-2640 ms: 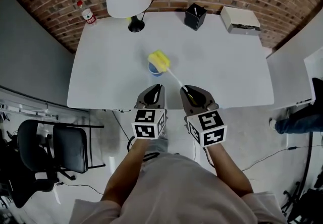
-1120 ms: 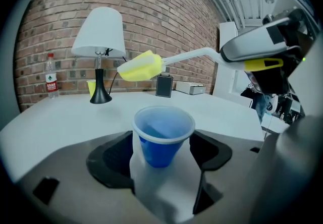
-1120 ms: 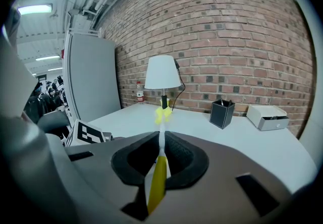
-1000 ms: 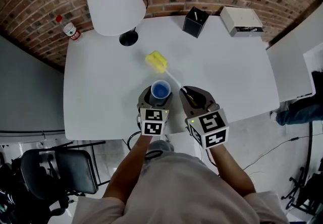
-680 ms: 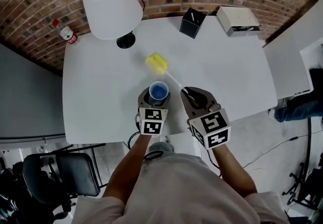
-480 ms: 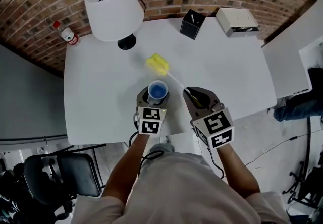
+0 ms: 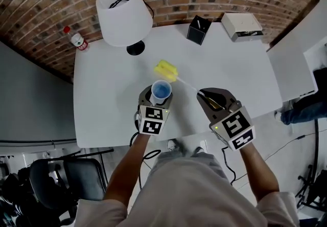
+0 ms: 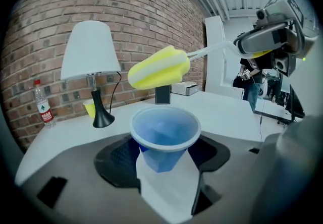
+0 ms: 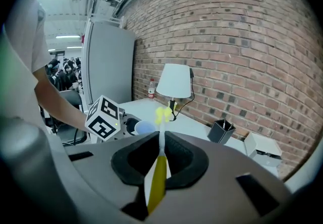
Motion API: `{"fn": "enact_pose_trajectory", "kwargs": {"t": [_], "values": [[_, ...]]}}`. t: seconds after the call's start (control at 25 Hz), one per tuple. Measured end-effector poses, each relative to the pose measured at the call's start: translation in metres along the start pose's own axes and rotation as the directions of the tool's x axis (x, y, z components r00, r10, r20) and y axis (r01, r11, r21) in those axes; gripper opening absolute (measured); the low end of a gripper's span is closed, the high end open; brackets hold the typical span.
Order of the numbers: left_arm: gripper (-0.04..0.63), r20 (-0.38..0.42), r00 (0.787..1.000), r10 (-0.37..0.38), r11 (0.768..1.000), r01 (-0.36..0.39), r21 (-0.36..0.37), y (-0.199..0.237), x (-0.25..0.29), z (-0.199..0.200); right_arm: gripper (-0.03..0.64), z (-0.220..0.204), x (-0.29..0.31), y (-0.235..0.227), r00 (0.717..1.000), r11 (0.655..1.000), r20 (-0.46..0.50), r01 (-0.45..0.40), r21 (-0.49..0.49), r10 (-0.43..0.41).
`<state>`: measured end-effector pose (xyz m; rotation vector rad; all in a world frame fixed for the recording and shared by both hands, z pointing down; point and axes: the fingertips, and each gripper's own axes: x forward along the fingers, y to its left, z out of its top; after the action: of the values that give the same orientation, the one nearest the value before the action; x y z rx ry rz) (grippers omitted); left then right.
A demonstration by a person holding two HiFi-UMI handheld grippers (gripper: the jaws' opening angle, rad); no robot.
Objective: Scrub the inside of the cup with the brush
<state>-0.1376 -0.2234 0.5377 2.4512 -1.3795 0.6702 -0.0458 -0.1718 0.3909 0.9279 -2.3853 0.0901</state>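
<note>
Two grips: left gripper (image 7: 156, 102) fingers, just closing, clamp blue plastic cup (image 7: 161, 89); right gripper (image 7: 212, 97) fingers pinch yellow sponge brush (image 7: 166, 70), head outside cup, above white desk (image 7: 102, 93).

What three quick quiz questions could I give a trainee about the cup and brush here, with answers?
1. True or false: the left gripper is empty.
2. Where is the yellow brush head? A, inside the blue cup; B, in the air above and beyond the cup; C, hidden from every view.
3. Which gripper clamps the brush handle?
Key: 1 false: its jaws, which have just been closing a little, grip the blue cup. 2 B. 3 the right gripper.
</note>
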Motion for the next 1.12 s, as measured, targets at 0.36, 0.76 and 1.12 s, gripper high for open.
{"fn": "enact_pose_trajectory", "kwargs": {"t": [0.36,0.76,1.12], "values": [[0.307,-0.014,1.000,0.001,0.989,0.001,0.145,-0.002,-0.004,0.028,0.031,0.015,-0.031,-0.003,0.994,0.960,-0.042,-0.110,-0.257,0.102],[0.307,-0.057,0.998,0.025,0.949,-0.006,0.316,-0.029,0.009,0.047,0.031,-0.001,-0.062,-0.031,0.978,0.867,-0.126,-0.204,-0.455,0.164],[0.307,-0.118,0.991,0.064,0.886,-0.002,0.465,-0.064,0.029,0.058,0.031,-0.016,-0.080,-0.059,0.950,0.718,-0.244,-0.309,-0.624,0.197]]}}
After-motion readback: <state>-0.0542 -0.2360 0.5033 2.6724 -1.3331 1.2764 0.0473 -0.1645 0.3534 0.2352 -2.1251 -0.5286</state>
